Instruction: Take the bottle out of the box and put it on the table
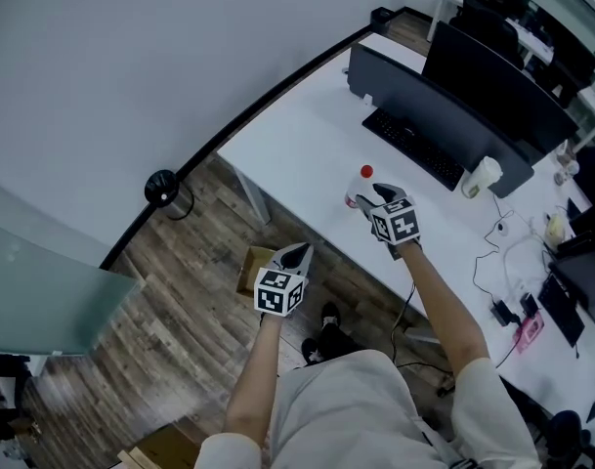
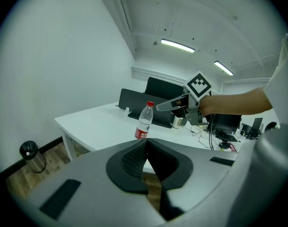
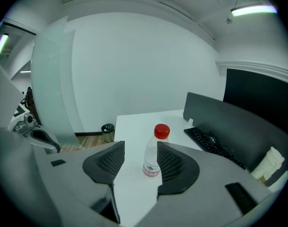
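Bright, even light from 2 ceiling strips (image 2: pixel 178 45); fisheye edges darken.

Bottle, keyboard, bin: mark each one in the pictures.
bottle (image 3: pixel 152 154), right gripper view, clear body below the red cap.
keyboard (image 1: pixel 414 149), head view, middle of the keys.
bin (image 1: pixel 162 188), head view, black lid.

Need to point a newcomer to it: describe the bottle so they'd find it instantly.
On the long white desk, look before the black keyboard, near the front edge. The bottle stands upright there: clear plastic, red label, and a red cap that no neighbour has.
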{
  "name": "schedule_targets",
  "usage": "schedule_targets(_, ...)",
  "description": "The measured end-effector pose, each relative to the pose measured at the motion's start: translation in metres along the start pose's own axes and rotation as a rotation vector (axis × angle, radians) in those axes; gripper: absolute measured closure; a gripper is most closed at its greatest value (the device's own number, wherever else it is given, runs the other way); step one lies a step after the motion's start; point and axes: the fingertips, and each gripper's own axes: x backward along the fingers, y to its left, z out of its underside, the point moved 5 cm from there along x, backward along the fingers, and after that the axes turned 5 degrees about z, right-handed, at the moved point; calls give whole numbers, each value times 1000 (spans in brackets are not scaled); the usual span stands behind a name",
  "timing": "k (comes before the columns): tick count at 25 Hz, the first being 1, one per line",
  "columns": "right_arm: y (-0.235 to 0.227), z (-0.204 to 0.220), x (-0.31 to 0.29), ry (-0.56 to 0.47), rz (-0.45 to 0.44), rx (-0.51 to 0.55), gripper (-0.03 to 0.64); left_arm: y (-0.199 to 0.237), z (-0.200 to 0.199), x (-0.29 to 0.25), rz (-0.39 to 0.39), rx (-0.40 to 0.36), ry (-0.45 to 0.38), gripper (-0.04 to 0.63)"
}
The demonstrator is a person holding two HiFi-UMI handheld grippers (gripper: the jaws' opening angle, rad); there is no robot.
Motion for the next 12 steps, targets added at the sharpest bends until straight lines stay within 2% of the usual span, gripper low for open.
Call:
schedule_targets(5,3,3,19,-24,23,-33,373,0,2,10,-10,1,-10,581)
schedule_targets(12,15,38,53,-45,27,-102,385,-11,3,14,-11,7,-24,581)
